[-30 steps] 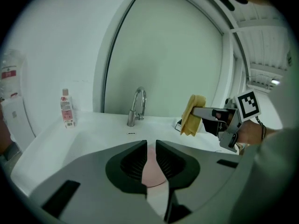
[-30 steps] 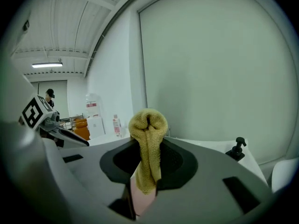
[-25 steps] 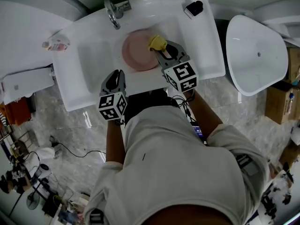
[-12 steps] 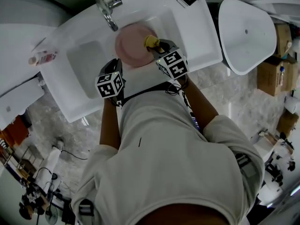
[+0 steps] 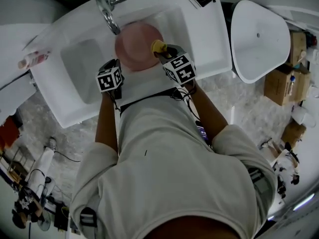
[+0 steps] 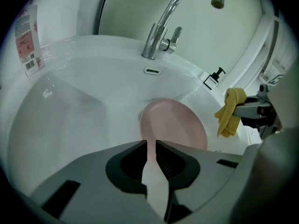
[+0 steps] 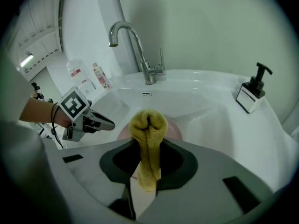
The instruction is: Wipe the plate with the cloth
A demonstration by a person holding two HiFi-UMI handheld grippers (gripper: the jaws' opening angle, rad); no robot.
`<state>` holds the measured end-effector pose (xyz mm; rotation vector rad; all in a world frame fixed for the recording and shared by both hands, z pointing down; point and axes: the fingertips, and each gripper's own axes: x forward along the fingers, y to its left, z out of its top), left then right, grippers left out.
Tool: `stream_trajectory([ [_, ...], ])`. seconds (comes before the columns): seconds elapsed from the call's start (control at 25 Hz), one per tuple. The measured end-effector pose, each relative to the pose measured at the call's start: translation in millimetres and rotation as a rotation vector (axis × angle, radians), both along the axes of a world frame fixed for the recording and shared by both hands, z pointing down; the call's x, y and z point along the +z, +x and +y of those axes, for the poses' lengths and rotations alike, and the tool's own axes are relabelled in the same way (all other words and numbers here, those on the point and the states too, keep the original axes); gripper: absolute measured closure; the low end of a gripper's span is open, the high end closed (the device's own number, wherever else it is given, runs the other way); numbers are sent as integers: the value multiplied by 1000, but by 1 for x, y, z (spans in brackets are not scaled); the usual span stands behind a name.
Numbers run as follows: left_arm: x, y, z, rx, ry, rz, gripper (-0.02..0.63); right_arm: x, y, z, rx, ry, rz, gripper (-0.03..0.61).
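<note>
A pink plate [image 5: 134,44] lies in the white sink [image 5: 199,39], under the tap. In the left gripper view the plate [image 6: 175,125] fills the basin's middle, and my left gripper [image 6: 150,143] is shut on its near rim. From above, my left gripper [image 5: 117,63] sits at the plate's lower left edge. My right gripper [image 7: 148,146] is shut on a folded yellow cloth [image 7: 148,139], which it holds just above the plate's right side [image 5: 158,46]. The cloth [image 6: 230,111] hangs clear of the plate, not touching it. The plate [image 7: 174,129] is mostly hidden behind the cloth.
A chrome tap [image 5: 107,11] arches over the basin's back. A black pump dispenser [image 7: 252,94] stands on the sink's right rim, and bottles [image 7: 77,73] stand at the left. A white toilet bowl [image 5: 259,34] is to the right of the sink, with cardboard boxes [image 5: 281,81] beyond it.
My left gripper has moved forward from the sink's front edge to the plate's rim and closed on it. The right gripper still holds the cloth over the plate's right side.
</note>
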<state>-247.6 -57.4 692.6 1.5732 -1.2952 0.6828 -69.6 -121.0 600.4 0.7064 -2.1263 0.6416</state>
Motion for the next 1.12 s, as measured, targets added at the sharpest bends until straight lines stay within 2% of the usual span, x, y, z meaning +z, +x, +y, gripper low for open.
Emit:
stream_trajectory([
  [0.16,2,4,-3,21,-5,-54,545,11,-8,-11,-78,-14,-41,492],
  [0.24,10,4,-4,0,-21,-59,545,17,-14,-18,-111,-10,-64,492],
  [0.44,25,9,-3,-119,-66,-25,545,21,-17,-19,-174,-5,-61,492],
  [0.6,34,13,-6,-168,-88,11,545,16,-10,-18,-203,-5,-70,492],
  [0.8,49,5,-8,-221,-108,44,545,16,-6,-25,-192,23,-58,492],
  [0.96,47,-5,-16,-176,-93,-39,537,11,-3,-32,-161,36,-65,492],
  [1.12,50,4,-17,-152,-95,9,537,13,-2,-21,-139,23,-70,492],
])
